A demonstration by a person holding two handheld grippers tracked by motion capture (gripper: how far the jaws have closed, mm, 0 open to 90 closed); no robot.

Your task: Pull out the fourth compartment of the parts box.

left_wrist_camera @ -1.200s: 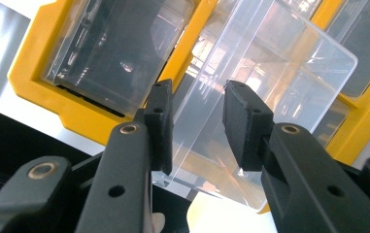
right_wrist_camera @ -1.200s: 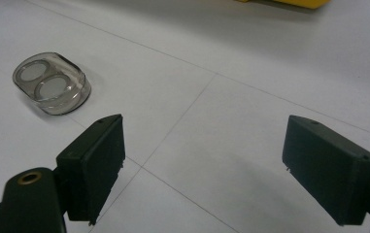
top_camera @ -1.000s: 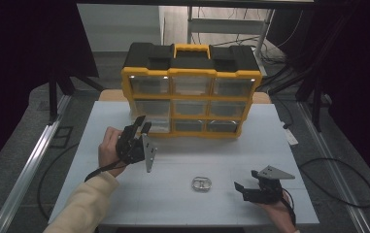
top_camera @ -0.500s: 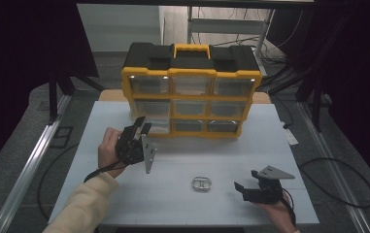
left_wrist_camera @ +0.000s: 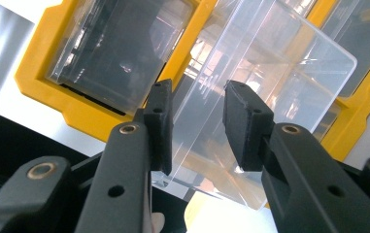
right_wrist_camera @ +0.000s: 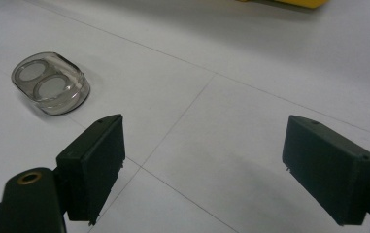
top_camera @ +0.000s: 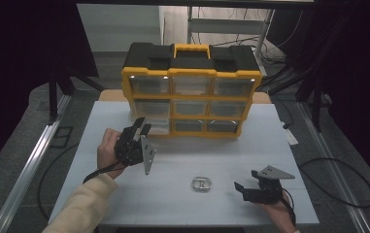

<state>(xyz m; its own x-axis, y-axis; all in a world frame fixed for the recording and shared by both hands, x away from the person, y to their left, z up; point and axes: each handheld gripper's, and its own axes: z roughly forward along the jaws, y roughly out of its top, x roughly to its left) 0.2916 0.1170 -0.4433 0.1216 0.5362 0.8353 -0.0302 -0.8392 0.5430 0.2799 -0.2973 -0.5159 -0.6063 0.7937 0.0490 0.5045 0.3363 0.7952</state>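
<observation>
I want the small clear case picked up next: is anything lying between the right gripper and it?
Nothing visible. In the right gripper view the small clear case lies on bare white table, ahead and to the left of the open right gripper. The high view shows only bare table between them.

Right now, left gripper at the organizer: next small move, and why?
Probably close the left gripper on the clear drawer. The drawer already sticks out of the yellow organizer with its front edge between the jaws, which do not look pressed on it. The right gripper waits open near the small clear case.
</observation>
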